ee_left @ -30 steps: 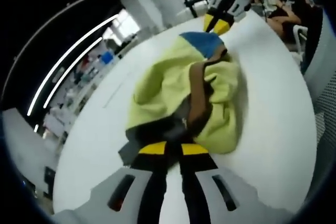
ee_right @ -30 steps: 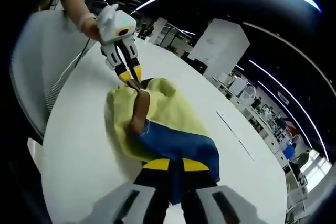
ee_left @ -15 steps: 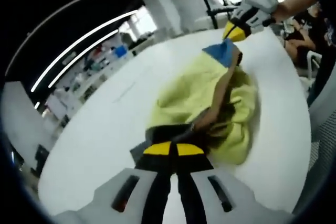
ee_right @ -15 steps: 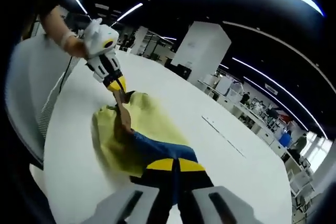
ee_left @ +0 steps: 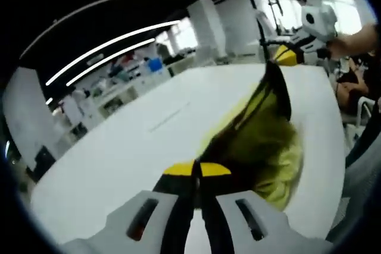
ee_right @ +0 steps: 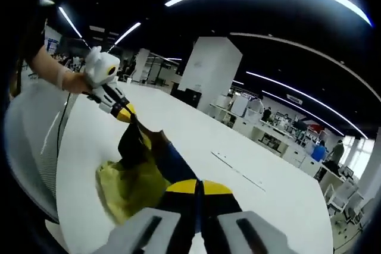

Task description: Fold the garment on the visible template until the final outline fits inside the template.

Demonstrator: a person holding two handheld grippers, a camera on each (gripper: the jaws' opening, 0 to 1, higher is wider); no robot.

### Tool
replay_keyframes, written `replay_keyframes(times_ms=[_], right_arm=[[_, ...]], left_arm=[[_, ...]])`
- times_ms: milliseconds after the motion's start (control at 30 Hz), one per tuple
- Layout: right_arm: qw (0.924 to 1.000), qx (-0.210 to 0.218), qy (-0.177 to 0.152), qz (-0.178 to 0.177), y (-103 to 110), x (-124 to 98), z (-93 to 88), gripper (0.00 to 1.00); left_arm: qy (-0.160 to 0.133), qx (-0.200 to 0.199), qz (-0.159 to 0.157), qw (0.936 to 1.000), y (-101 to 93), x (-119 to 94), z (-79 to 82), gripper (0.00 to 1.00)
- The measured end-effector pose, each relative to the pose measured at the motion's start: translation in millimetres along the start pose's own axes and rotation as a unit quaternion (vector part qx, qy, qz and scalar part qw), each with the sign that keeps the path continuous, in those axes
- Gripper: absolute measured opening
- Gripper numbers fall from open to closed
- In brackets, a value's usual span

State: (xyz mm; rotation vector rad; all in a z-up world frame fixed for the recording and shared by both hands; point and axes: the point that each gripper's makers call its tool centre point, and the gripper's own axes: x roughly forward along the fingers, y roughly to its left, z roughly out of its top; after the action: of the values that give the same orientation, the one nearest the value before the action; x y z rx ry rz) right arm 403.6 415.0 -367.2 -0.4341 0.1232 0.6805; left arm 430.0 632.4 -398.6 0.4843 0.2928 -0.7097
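Left gripper (ee_left: 197, 169): jaws closed on garment (ee_left: 256, 141). Right gripper (ee_right: 199, 187): jaws closed on its opposite end. Garment hangs stretched between them above white table (ee_left: 137, 147).

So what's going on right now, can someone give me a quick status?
Left gripper and right gripper both shut on the garment. Garment stretched between them, lifted, lower part bunched on the white table. Nothing in the way.

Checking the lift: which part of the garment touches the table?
The yellow-green bulk sags onto the white table; the dark stretch between the left gripper and right gripper hangs raised.
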Motion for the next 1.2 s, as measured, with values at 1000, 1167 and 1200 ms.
replay_keyframes(times_ms=[1000,1167,1200], right_arm=[[0.9784,0.025,-0.194,-0.068,-64,-75,181.6,0.0],[0.9733,0.014,-0.218,-0.07,-70,-87,202.4,0.0],[0.9731,0.014,-0.219,-0.07,-70,-87,202.7,0.0]], left_arm=[[-0.187,0.039,0.048,0.9804,62.8,-89,199.7,0.0],[-0.197,0.046,0.059,0.9776,70.2,-102,213.3,0.0],[-0.199,0.049,0.059,0.977,70.3,-102,213.8,0.0]])
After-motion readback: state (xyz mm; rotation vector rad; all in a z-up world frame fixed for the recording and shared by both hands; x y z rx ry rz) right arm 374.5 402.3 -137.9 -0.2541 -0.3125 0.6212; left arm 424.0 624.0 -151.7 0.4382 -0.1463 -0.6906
